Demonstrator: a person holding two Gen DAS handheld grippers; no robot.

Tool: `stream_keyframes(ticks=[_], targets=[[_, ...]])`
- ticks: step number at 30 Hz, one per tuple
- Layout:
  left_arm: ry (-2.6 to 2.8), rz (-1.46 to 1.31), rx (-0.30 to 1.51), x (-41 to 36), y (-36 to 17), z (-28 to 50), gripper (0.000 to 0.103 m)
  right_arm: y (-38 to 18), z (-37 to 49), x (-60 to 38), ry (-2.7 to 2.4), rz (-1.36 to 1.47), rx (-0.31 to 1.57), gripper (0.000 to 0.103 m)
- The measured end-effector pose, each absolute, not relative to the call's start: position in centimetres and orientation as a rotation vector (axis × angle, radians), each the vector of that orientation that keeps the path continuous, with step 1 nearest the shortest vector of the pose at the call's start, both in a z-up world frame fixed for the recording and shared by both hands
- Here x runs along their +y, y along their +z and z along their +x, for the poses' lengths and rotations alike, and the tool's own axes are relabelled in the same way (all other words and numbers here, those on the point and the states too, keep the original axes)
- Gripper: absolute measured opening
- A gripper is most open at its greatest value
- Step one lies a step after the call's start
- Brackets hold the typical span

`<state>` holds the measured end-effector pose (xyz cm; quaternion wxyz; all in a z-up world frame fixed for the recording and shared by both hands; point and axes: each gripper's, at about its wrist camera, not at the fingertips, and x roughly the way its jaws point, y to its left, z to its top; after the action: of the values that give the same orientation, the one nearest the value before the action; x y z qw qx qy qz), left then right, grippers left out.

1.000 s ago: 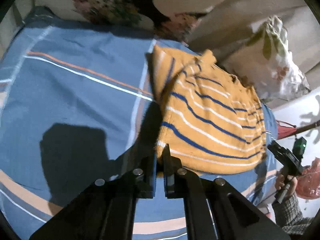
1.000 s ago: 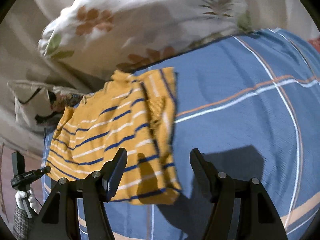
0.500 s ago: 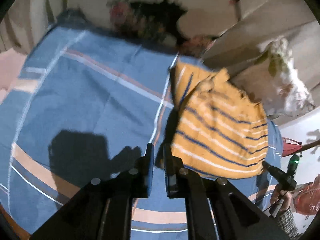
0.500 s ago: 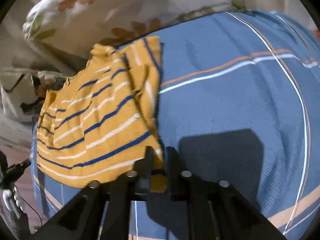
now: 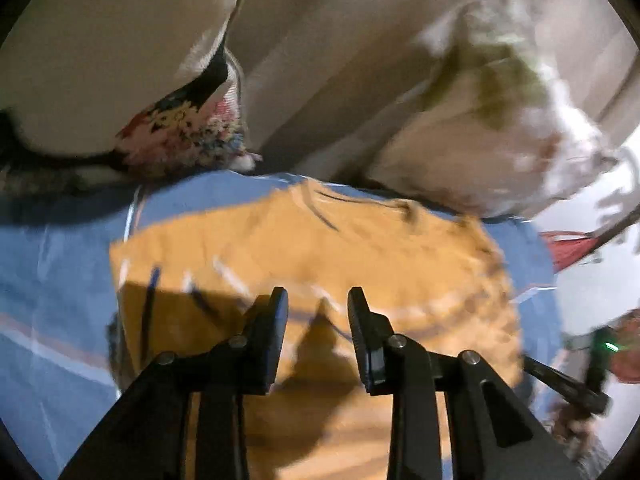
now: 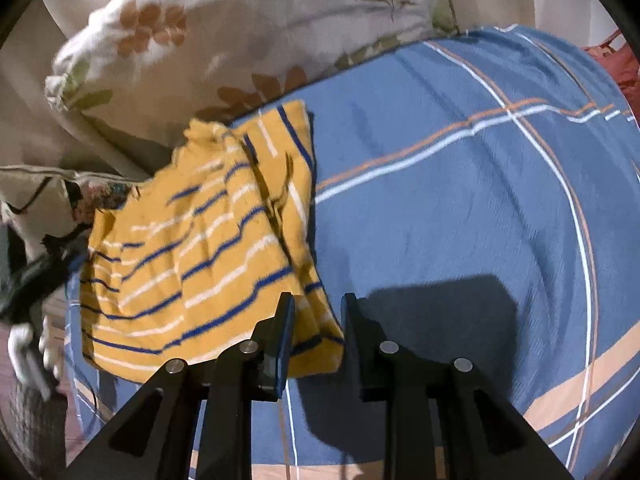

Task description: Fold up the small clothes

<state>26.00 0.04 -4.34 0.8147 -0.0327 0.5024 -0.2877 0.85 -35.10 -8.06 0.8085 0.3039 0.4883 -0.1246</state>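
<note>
A yellow garment (image 6: 200, 248) with blue and white stripes lies partly folded on the blue plaid bed sheet (image 6: 460, 220). My right gripper (image 6: 316, 308) stands at its near right corner. Its jaws are opening, and the corner lies loose between them with a gap on the right side. In the blurred left wrist view, my left gripper (image 5: 318, 300) hovers over the garment (image 5: 320, 248). Its jaws are opening too, with nothing pinched between them. The right gripper's black body (image 5: 580, 380) shows at the lower right of that view.
A white floral pillow (image 6: 240, 32) lies just behind the garment, with a dark flowered cushion (image 5: 188, 136) beside it. A hand with the other gripper (image 6: 24, 344) is at the bed's left edge. The sheet (image 5: 52, 300) stretches wide to the right.
My left gripper swung from the sheet beside the garment to above it, and its shut jaws parted. My right gripper closed on the garment's corner, then loosened.
</note>
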Motion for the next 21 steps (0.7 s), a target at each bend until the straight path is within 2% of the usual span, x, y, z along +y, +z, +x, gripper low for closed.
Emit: stream_keyframes(ticks=[4, 9, 11, 18, 21], targets=[[-0.507, -0.086, 1.102, 1.7, -6.4, 29.6, 0.029, -8.6, 0.6, -35.2, -0.308, 0.669, 1.054, 0.037], [-0.453, -0.193, 1.104, 5.7, -6.8, 30.7, 0.029, -8.1, 0.8, -36.0, -0.359, 0.679, 1.019, 0.039], [-0.439, -0.232, 1.115, 7.0, -7.1, 30.7, 0.029, -7.9, 1.3, -36.2, -0.368, 0.678, 1.003, 0.044], [-0.465, -0.316, 1.077, 10.7, -5.0, 27.5, 0.031, -7.2, 2.5, -36.1, -0.356, 0.677, 0.976, 0.045], [-0.449, -0.365, 1.063, 12.5, -4.4, 25.3, 0.039, -6.7, 2.3, -35.8, -0.345, 0.672, 0.961, 0.045]])
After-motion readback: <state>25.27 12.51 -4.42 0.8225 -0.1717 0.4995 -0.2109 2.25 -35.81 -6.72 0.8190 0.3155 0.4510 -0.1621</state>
